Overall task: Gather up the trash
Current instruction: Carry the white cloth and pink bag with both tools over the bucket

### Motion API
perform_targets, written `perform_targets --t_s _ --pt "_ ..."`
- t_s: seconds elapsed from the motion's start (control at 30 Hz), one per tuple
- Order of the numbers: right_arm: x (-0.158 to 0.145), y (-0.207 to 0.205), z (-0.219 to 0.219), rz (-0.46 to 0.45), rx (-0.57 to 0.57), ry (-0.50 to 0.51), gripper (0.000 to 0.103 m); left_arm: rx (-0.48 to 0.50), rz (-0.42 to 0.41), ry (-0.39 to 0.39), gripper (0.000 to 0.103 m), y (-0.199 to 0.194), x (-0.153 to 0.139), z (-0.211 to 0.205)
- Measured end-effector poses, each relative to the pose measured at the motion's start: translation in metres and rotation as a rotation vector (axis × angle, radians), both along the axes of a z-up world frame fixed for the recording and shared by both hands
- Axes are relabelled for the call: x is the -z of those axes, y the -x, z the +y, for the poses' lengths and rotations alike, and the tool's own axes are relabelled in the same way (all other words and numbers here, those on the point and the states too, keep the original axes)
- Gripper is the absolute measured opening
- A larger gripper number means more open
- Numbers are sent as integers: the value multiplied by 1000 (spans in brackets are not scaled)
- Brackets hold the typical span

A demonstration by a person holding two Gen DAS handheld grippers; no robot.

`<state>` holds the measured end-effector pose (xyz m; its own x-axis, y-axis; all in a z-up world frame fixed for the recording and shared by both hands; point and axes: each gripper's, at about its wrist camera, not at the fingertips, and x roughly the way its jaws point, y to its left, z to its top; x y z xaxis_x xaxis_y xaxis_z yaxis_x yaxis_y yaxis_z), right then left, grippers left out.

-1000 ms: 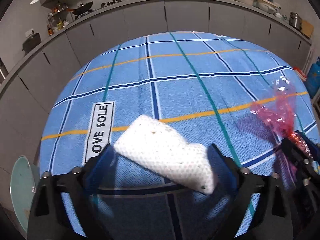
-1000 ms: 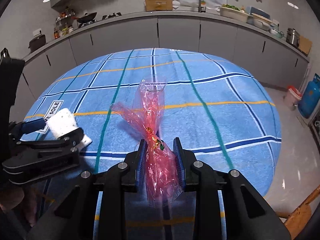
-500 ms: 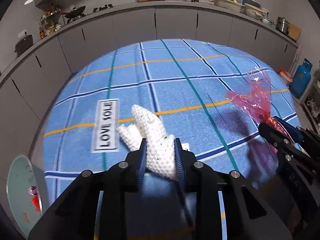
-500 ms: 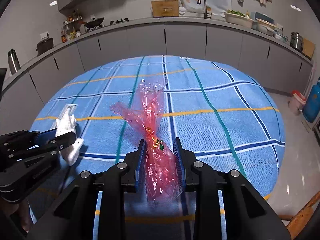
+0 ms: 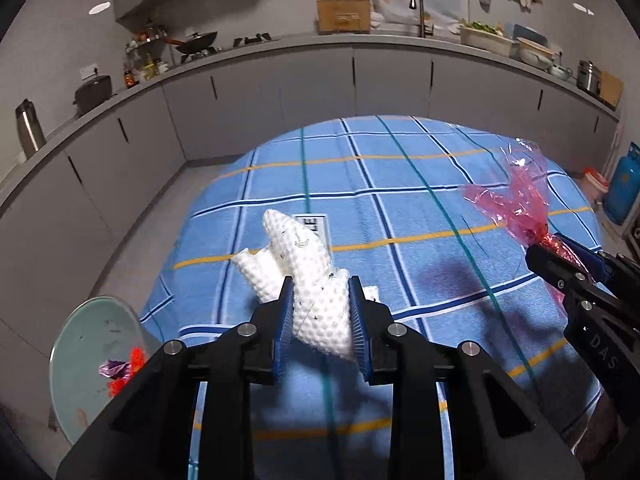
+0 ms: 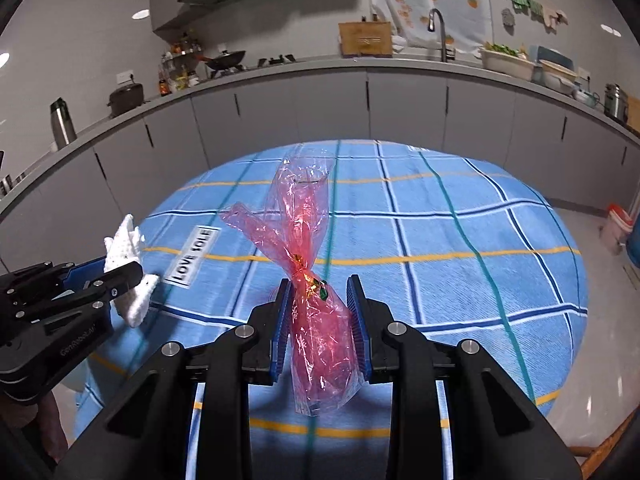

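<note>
Two grippers each carry a piece of trash above the blue checked cloth. The left gripper (image 5: 322,316) is closed on a white foam net wrapper (image 5: 308,280), its pads squeezing the wrapper's middle so both ends stick out; its jaws have just been closing, with the wrapper between them. The right gripper (image 6: 320,316) is clamped on a crinkled red cellophane bag (image 6: 308,264) just below its gold tie, the open neck fanning up and the tail hanging under the pads.

Both pieces look lifted clear of the counter (image 6: 460,240). A pale green bin (image 5: 92,352) sits low at the left beside the counter, with red and purple scraps already inside; it is probably where both loads belong.

To do this well, I would keep both grips firm, since foam and film are light and slippery. Swing the left load over the bin's mouth first, release only when well inside the rim, and keep the two grippers apart so the cellophane does not snag.

Readable writing: a label on the cloth (image 6: 192,256) says "LOVE SOLE". Lettering on the gripper bodies is too small to read surely.
</note>
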<state>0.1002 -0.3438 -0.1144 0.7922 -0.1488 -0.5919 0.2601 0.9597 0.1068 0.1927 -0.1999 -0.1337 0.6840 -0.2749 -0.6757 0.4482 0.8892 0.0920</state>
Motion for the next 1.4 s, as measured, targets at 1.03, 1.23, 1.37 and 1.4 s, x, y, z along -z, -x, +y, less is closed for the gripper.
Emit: perform_targets --t_s 1.03,1.23,1.37,1.4 --pt "-38 -43 115 -61 -264 33 29 -202 -47 56 27 3 -27 117" --pt "-41 -49 139 -70 -310 41 29 -252 -50 59 27 2 -27 140" --pt "-43 -55 155 -69 -342 41 29 -282 -50 59 27 0 -26 158" --pt "-43 -57 159 -69 -350 41 29 -292 -52 58 27 -1 -26 163"
